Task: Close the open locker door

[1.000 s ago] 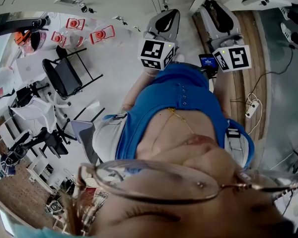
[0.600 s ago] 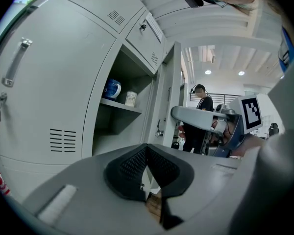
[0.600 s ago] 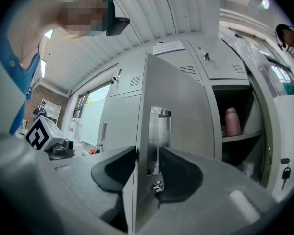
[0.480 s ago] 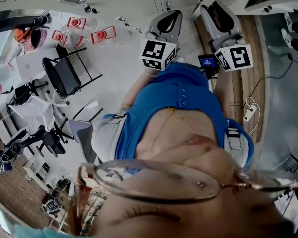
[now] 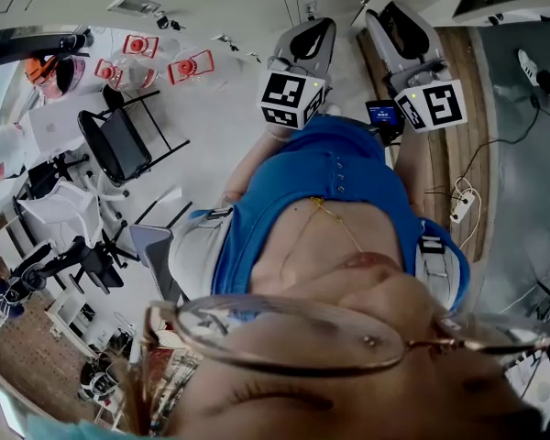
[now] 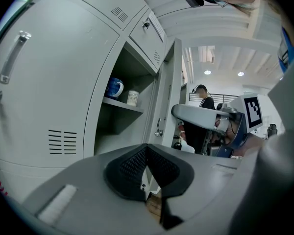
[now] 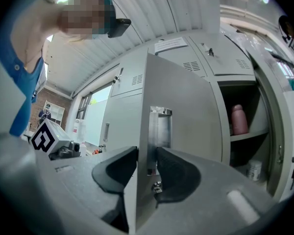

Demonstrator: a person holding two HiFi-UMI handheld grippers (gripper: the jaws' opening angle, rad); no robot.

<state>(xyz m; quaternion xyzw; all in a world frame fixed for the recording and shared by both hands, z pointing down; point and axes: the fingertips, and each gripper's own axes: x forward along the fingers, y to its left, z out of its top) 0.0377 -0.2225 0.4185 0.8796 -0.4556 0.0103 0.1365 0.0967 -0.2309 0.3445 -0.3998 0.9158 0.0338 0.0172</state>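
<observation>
The grey locker door (image 7: 186, 111) stands open, swung out from its compartment (image 7: 245, 131). My right gripper (image 7: 146, 163) straddles the door's free edge. One pad lies on the outer face and the other against the metal latch plate (image 7: 159, 131), and the jaws are closing on it. The left gripper (image 6: 148, 153) is shut with nothing in it, and it points at the locker (image 6: 120, 116) from the other side of the door (image 6: 170, 99). In the head view both grippers (image 5: 302, 44) (image 5: 399, 30) are raised side by side.
A pink bottle (image 7: 239, 119) and a white cup (image 7: 255, 169) stand inside the open compartment. From the left I see a blue mug (image 6: 114, 87) and a cup (image 6: 132, 97) on its shelf. Closed lockers (image 6: 44, 82) flank it. A folding chair (image 5: 119, 140) stands behind.
</observation>
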